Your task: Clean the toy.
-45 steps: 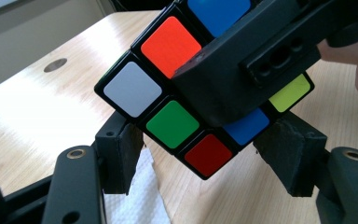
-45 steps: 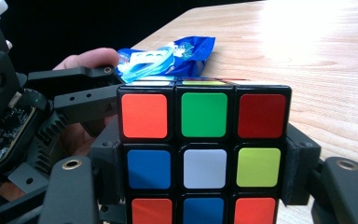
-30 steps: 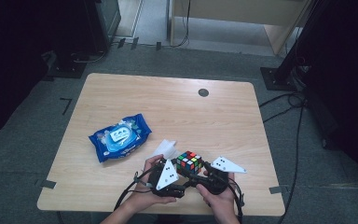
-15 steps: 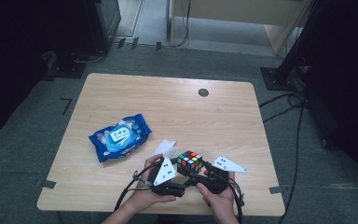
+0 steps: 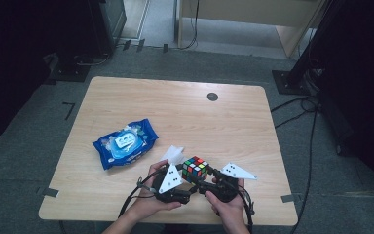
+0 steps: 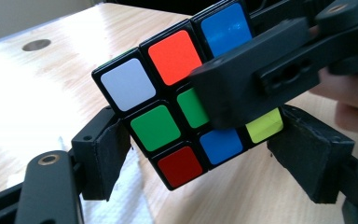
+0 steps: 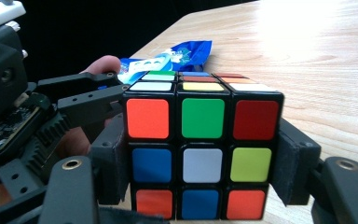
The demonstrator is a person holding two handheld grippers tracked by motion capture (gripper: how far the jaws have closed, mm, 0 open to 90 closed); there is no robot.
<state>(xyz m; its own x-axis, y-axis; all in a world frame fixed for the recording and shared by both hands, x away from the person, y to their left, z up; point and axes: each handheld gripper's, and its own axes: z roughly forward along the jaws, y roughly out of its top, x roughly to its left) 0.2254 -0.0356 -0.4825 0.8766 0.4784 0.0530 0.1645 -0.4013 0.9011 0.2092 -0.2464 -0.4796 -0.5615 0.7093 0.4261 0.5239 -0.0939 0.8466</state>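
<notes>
- Rubik's cube [image 5: 195, 168] sits low centre of the high view, near the desk's [image 5: 214, 122] front edge, between the two claws.
- Right claw [image 5: 205, 184]: pinching the cube. In the right gripper view both pads [image 7: 114, 158] press flat on opposite sides of the cube [image 7: 203, 151], lower two layers.
- Face toward that camera: orange, green, red across the top row; blue, white, yellow-green in the middle; orange, blue, orange at the bottom.
- Left claw [image 5: 187, 181]: jaws on either side of the cube's lower corner in the left gripper view. Left pad [image 6: 105, 156] touches the cube [image 6: 168, 121]; the right pad stands just beside it with a small gap visible. Can't tell if it's truly clamped.
- In the left gripper view the cube is tilted, one corner down, raised off the desk [image 6: 42, 93].
- One jaw of the right claw crosses in front of the cube at the right of the left gripper view, covering part of the green and blue tiles.
- Both hands come in from the bottom edge of the high view, close together, claws pointing inward to the cube.
- White tissue [image 5: 173, 155] lies flat just upper left of the cube in the high view; it's under the left claw in the left gripper view.
- Blue wet-wipes pack [image 5: 125, 143] lies left of centre on the desk, apart from the cube; also visible behind the cube in the right gripper view.
- Small dark round hole [image 5: 212, 96] in the desk near its far edge.
</notes>
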